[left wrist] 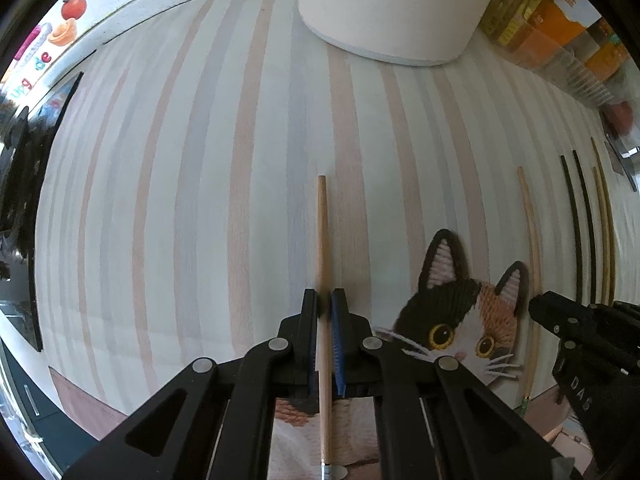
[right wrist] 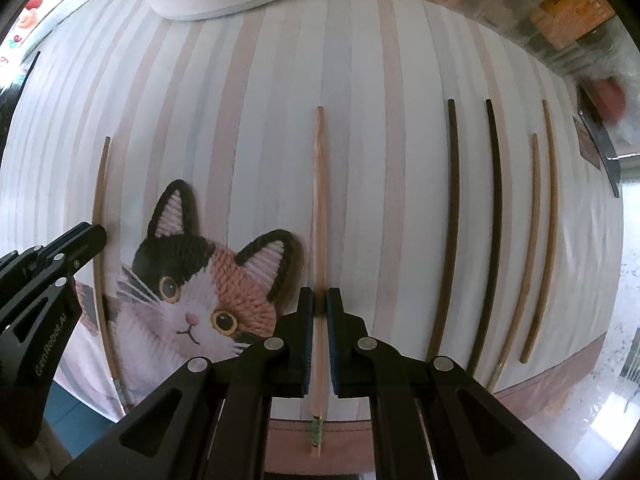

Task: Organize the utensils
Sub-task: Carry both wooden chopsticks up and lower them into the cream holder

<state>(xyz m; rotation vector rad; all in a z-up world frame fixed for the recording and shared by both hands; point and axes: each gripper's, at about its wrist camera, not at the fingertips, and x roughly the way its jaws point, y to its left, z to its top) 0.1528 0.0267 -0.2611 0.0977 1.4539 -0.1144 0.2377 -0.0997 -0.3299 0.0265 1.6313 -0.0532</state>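
Left wrist view: left gripper (left wrist: 325, 300) fingers clamped on a chopstick (left wrist: 322, 232), right gripper (right wrist: 320, 300) likewise.

Black left tool (left wrist: 325, 300), blue pads, silver rivets, black right tool (right wrist: 320, 300) likewise, white lettering

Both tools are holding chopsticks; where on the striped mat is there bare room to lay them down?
The widest bare patch of the striped mat lies left of the left tool, below the white tub. A narrower strip is free above the cat patch. The right edge is crowded: two dark chopsticks and two wooden ones.
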